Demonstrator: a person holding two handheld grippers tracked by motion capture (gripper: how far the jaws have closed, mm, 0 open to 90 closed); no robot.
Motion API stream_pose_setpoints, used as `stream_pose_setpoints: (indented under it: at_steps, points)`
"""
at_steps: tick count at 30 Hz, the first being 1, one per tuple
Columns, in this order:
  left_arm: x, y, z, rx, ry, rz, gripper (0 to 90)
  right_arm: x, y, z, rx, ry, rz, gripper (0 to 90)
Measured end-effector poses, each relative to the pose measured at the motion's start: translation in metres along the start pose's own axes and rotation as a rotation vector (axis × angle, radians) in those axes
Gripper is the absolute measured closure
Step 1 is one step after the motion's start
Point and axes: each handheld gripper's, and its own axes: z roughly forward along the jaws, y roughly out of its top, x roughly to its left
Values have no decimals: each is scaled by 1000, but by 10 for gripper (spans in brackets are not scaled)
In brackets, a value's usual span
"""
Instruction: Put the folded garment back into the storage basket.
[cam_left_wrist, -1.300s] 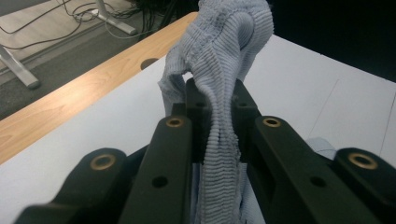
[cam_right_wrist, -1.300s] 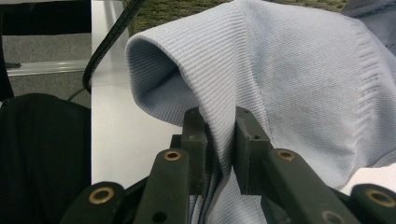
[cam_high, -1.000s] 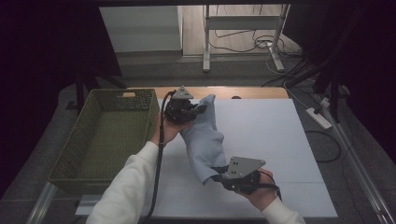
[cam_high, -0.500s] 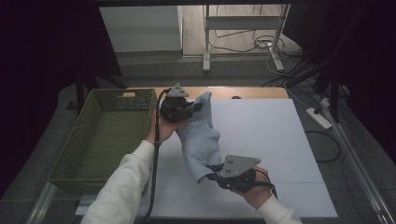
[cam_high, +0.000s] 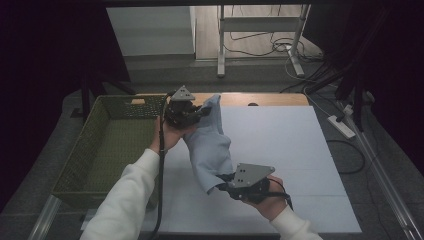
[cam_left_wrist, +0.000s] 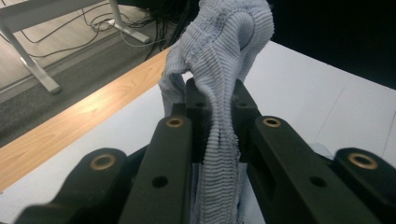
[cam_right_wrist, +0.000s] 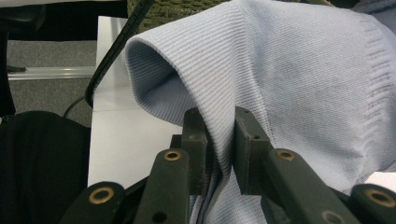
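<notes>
Lifted a little higher than a second ago, the left tool (cam_high: 202, 111) now holds its end of the pale blue knitted cloth (cam_high: 210, 147) near the bench's (cam_high: 280, 145) far edge. Nearest, the right tool (cam_high: 223, 182) is clamped on the cloth's lower end, the left pinched on the upper, with the cloth hanging stretched between them above the bench. Further left, the green basket (cam_high: 95, 150) beside the bench has nothing visible inside.
</notes>
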Motion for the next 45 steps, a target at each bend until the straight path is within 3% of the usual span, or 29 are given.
stream_pose_setpoints:
  at_steps: [25, 45]
  points:
    - [16, 2, -30, -29, 44, -15, 821, -4, 21, 14, -27, 15, -31, 764]
    - [24, -1, -42, -35, 69, -23, 821, -8, 29, 22, -37, 17, -32, 764]
